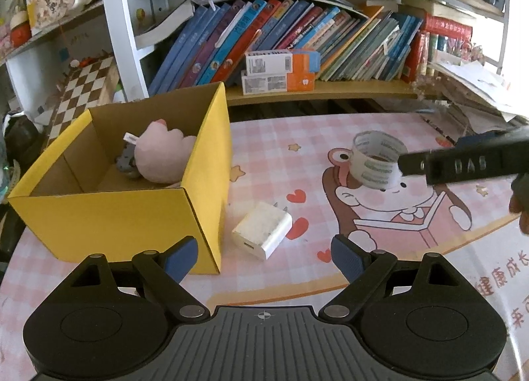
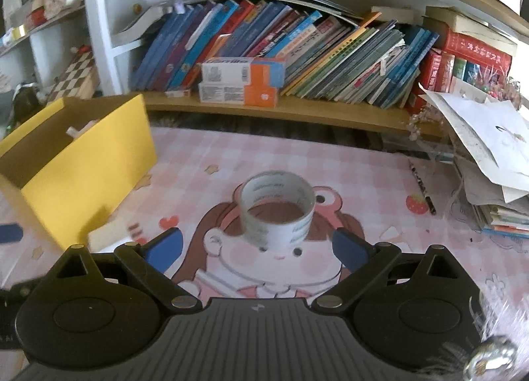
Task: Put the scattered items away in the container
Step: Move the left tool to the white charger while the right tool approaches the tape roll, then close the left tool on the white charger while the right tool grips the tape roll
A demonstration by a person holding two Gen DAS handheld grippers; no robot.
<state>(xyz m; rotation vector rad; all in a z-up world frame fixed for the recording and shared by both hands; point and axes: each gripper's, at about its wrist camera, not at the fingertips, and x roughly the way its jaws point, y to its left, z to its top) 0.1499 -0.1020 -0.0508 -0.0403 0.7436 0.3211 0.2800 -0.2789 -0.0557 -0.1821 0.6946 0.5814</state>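
right gripper (image 2: pixel 258 245) spread wide, empty, lined up on tape (image 2: pixel 277 212): approach step. next: advance, straddle, close. left gripper (image 1: pixel 264 257) wide, empty, near charger (image 1: pixel 263 229) beside box (image 1: pixel 99 215).

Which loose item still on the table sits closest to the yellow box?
The white charger: it lies right beside the yellow box, by its near corner. The tape roll stands well off on the cartoon print, ahead of the open right tool.

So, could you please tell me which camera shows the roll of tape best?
The right wrist view: the roll of tape stands centred, whole, just ahead. In the left wrist view it sits off to the side, partly covered by the right gripper.
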